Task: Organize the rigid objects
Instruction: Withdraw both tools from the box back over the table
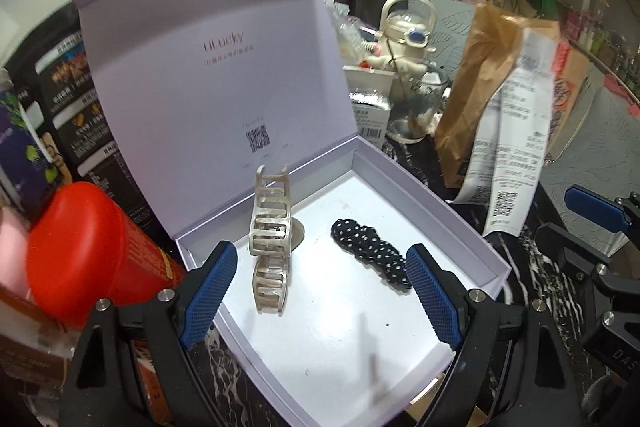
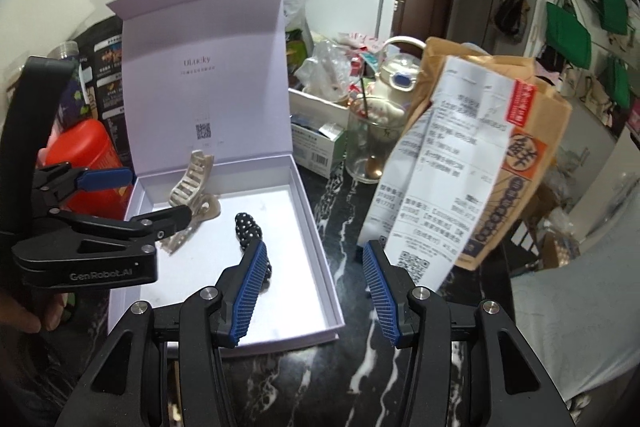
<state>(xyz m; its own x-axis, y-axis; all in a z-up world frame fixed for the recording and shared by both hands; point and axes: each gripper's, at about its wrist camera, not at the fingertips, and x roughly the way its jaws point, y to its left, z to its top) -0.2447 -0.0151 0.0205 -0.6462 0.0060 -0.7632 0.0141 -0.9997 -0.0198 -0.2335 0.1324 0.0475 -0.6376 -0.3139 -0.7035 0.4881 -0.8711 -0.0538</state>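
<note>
An open lavender gift box (image 1: pixel 460 227) (image 2: pixel 316 227) lies on the dark marble table, lid upright. Inside stand a beige hair claw clip (image 1: pixel 270 227) (image 2: pixel 192 187) near the back left and a black polka-dot hair clip (image 1: pixel 372 253) (image 2: pixel 248 229) to its right. My left gripper (image 1: pixel 320 295) is open and empty, just above the box floor in front of both clips; it also shows in the right wrist view (image 2: pixel 160 199). My right gripper (image 2: pixel 314 291) is open and empty over the box's right front corner.
A red canister (image 1: pixel 80 251) and dark packets stand left of the box. Right of it are a glass with a spoon (image 2: pixel 368 143), a cream kettle (image 1: pixel 408 35), small cartons and a brown paper bag with a long receipt (image 2: pixel 452 171).
</note>
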